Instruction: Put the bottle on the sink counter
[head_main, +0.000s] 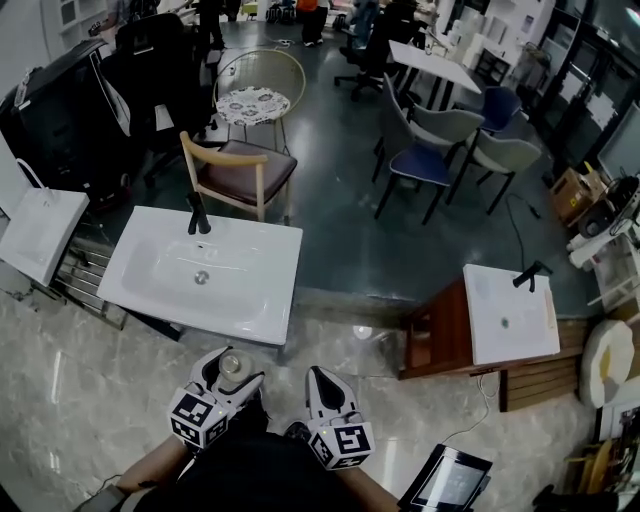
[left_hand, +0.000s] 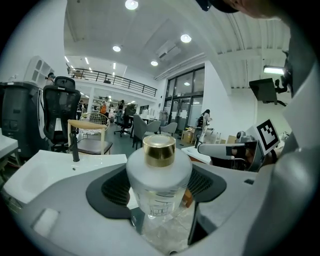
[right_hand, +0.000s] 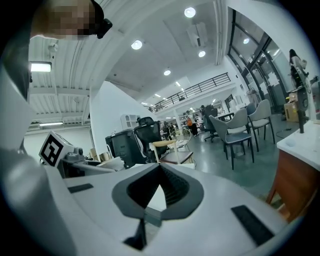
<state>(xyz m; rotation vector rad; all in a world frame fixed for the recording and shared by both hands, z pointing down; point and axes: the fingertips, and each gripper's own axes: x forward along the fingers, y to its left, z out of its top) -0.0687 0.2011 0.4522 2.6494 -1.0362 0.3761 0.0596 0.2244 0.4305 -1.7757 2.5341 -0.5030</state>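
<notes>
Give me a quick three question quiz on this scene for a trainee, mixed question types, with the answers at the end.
1. True or false: the right claw is shut on the bottle.
2. Multiple choice: the bottle's cap is A) gold, B) black, C) red.
3. Fill in: the faucet on the large white sink is ___ in colour.

Key:
1. False. The left claw holds the bottle. The right claw is shut on nothing.
2. A.
3. Black.
</notes>
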